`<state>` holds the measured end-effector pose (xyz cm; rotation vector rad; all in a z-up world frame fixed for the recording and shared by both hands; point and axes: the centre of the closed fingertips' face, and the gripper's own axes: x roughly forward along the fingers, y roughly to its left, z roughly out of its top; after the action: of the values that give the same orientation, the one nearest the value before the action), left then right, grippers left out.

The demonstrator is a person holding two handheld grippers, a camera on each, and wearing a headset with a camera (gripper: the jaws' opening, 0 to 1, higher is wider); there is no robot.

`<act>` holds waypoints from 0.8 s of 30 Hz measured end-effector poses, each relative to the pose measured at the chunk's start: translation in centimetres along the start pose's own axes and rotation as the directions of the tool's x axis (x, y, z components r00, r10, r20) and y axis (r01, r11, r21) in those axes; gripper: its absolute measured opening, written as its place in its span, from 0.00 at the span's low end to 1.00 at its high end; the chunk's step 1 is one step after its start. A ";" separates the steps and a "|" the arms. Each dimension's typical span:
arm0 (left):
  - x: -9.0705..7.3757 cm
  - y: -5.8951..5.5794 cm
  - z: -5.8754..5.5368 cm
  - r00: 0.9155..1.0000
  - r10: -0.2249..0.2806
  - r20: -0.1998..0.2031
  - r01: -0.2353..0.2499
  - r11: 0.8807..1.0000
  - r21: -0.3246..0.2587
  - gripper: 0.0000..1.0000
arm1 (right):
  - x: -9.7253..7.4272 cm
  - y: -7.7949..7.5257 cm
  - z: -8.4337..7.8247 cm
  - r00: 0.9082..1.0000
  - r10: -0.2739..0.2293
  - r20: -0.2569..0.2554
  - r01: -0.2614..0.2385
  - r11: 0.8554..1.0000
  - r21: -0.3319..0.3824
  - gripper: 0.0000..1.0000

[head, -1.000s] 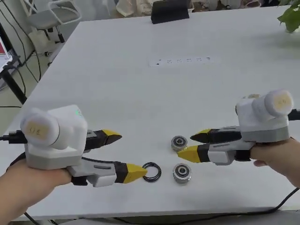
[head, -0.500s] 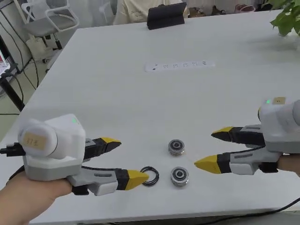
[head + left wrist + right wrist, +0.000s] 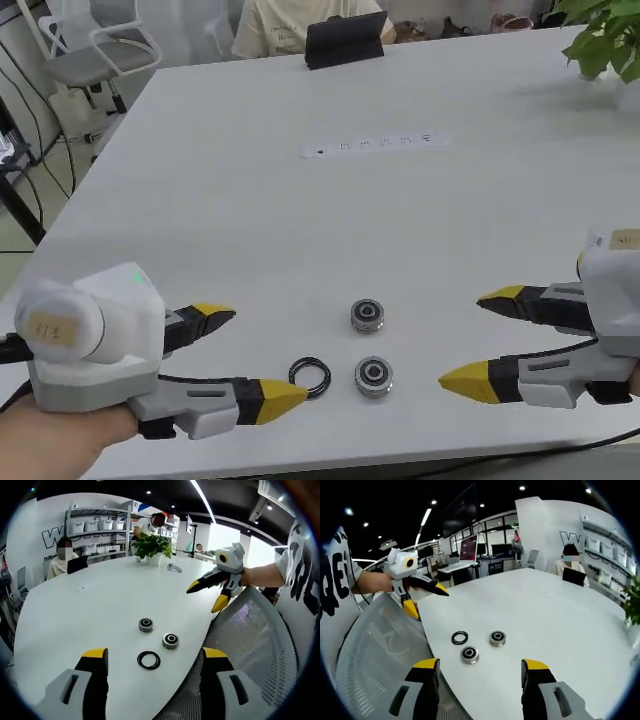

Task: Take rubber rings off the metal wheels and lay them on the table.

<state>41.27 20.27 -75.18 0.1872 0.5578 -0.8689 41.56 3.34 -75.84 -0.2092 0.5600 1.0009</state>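
Observation:
A black rubber ring (image 3: pixel 310 377) (image 3: pixel 149 660) (image 3: pixel 459 638) lies flat on the white table (image 3: pixel 300 220), near its front edge. Two metal wheels stand to its right, one nearer (image 3: pixel 373 376) (image 3: pixel 170 640) (image 3: pixel 469 654) and one farther (image 3: pixel 367 314) (image 3: pixel 146 625) (image 3: pixel 497 638); each has a dark band around its rim. My left gripper (image 3: pixel 245 355) (image 3: pixel 152 656) is open and empty, its lower tip just left of the ring. My right gripper (image 3: pixel 480 340) (image 3: pixel 480 666) is open and empty, well right of the wheels.
A white power strip (image 3: pixel 375 145) lies across the table's middle. At the far edge stand a dark tablet (image 3: pixel 346 41) and a seated person (image 3: pixel 300 20). A green plant (image 3: pixel 600 40) is at the far right, an office chair (image 3: pixel 90 45) at the far left.
Both grippers have drawn back from the wheels, the right one farthest, to the right. The ring and wheels lie as before; the head camera has shifted.

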 end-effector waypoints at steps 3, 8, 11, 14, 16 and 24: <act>-0.2 0.3 -0.2 1.000 0.020 -0.003 -0.020 1.000 -0.004 0.74 | -0.6 0.2 0.5 1.000 -0.008 0.018 0.008 1.000 -0.001 0.65; -0.7 0.6 -0.1 0.999 0.054 0.000 -0.054 0.999 0.005 0.74 | -1.3 0.7 0.4 0.999 -0.020 0.036 0.019 1.000 0.017 0.66; -0.8 0.5 -0.2 0.998 0.061 -0.003 -0.061 0.998 0.005 0.75 | -1.4 0.9 0.2 0.999 -0.027 0.033 0.026 1.000 0.018 0.66; -0.9 0.4 -0.1 0.997 0.071 0.006 -0.071 0.997 0.000 0.75 | -1.4 0.7 -0.2 0.999 -0.042 0.027 0.042 0.999 0.012 0.65; -0.9 0.6 -0.2 0.996 0.084 0.004 -0.084 0.996 0.008 0.75 | -1.4 0.6 -0.2 0.999 -0.046 0.030 0.045 0.999 0.021 0.65; -1.0 1.2 -0.3 0.994 0.106 0.011 -0.106 0.994 0.002 0.75 | -1.3 0.3 -0.5 0.998 -0.054 0.029 0.054 0.998 0.016 0.64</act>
<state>41.57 21.79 -74.99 0.2129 0.5322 -0.7671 40.57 2.38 -75.56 -0.1951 0.5327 0.9455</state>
